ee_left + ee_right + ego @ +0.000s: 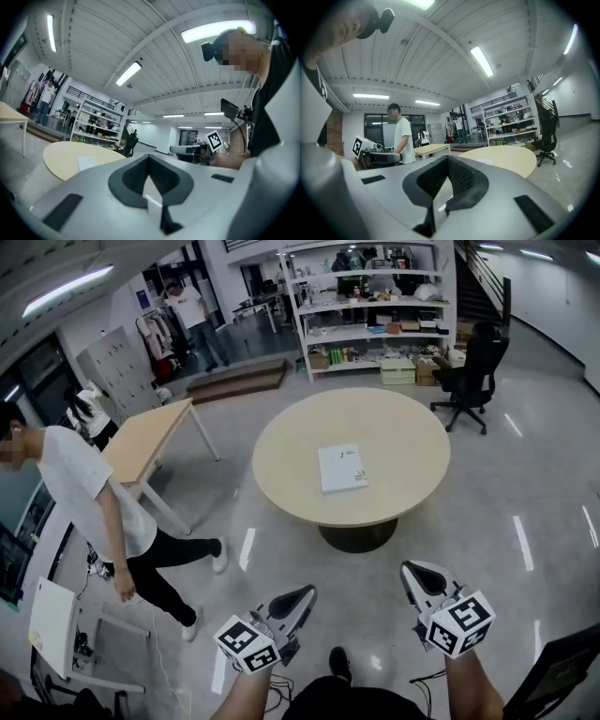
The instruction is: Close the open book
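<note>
A white book (342, 468) lies flat and looks closed near the middle of a round beige table (281, 474), well ahead of both grippers. My left gripper (305, 593) and my right gripper (417, 570) are held low over the floor, short of the table, pointing towards it. Both are shut with nothing between their jaws. In the left gripper view the left gripper (149, 157) points level; the table (61, 159) and book (86, 162) lie far off to the left. In the right gripper view the right gripper (449, 159) has the table (506, 159) ahead to its right.
A person in a white shirt (94, 502) stands at the left beside a rectangular wooden table (141, 442). A black office chair (473, 371) and stocked shelves (370, 306) stand beyond the round table. A small white table (52, 624) is at the bottom left.
</note>
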A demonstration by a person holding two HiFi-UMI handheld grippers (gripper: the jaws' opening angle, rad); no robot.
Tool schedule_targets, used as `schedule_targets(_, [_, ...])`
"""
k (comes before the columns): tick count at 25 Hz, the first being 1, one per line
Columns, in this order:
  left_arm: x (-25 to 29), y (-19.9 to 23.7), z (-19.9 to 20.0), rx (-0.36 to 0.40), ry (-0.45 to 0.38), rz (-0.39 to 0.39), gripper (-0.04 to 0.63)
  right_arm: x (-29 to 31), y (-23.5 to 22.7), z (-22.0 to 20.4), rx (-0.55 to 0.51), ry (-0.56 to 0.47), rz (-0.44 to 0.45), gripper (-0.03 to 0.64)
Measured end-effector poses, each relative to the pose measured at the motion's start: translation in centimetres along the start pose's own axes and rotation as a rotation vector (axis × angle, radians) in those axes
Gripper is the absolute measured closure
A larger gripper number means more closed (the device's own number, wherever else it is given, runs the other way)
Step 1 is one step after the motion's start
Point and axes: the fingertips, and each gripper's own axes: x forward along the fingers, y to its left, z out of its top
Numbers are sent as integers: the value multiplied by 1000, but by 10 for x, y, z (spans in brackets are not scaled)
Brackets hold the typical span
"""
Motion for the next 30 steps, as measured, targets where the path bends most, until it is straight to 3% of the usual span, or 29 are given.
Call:
schedule_targets(3, [-7, -55, -11, 19, 1, -11, 597, -48, 5, -15, -35, 12, 12, 618])
schedule_targets(7, [-15, -111, -28, 15, 41, -10, 597, -102, 6, -38, 32, 11, 8, 618])
schedule_targets(15, [-66, -175, -32, 24, 44, -16, 597, -169, 60, -39, 59, -31, 10, 618])
schedule_targets(22, [-182, -209, -26, 60, -1, -21, 597, -206, 178, -46, 3, -25, 3, 618])
schedule_targets(30, [-316, -253, -76, 48, 15, -43, 597, -264, 290, -98, 42, -35, -66, 618])
